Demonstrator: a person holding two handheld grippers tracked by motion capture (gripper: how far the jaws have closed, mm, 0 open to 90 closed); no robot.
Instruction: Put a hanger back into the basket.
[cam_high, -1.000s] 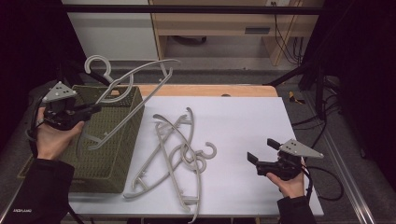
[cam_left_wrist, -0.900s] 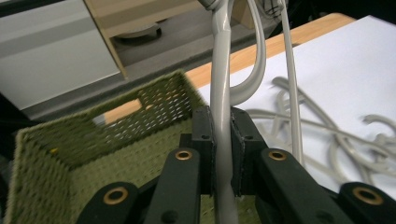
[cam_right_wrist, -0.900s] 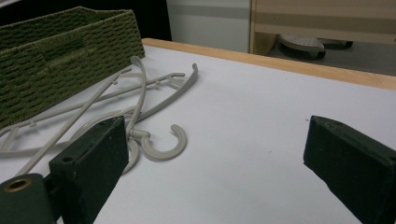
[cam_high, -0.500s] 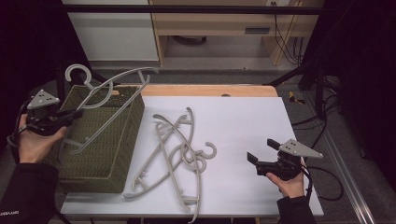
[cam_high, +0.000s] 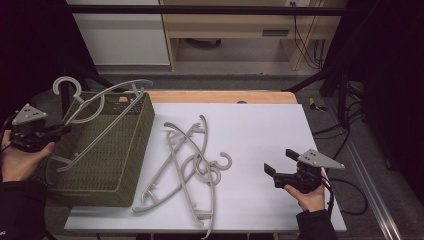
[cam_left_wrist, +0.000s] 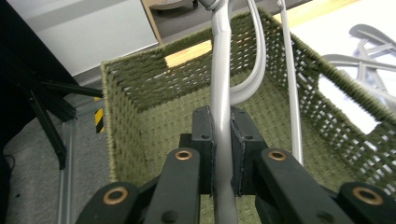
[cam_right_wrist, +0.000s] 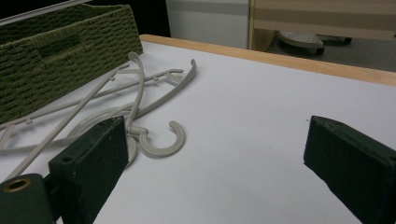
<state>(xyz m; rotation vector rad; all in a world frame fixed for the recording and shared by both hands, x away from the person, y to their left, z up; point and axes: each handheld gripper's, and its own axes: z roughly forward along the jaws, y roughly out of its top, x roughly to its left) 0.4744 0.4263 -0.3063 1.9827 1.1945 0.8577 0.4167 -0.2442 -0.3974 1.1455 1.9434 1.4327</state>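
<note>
A grey plastic hanger (cam_high: 102, 100) lies tilted across the open top of the green woven basket (cam_high: 142, 125), hook up at the far left. My left gripper (cam_high: 61, 130) is shut on its lower arm at the basket's left side. In the left gripper view the hanger (cam_left_wrist: 220, 56) runs up between the pressed pads of that gripper (cam_left_wrist: 222, 126), above the basket's inside (cam_left_wrist: 140, 116). Several more grey hangers (cam_high: 192, 160) lie tangled on the white table. My right gripper (cam_high: 280, 161) rests open at the front right, nothing between its jaws (cam_right_wrist: 219, 144).
The white tabletop (cam_high: 260, 130) stretches between the hanger pile (cam_right_wrist: 135, 93) and my right gripper. A wooden strip (cam_high: 225, 96) edges the table's far side. The basket (cam_right_wrist: 56, 42) fills the table's left end. Black frame bars and cables stand to the right.
My left gripper has carried the hanger leftward and down, so it now lies lower across the basket. The right gripper has kept still.
</note>
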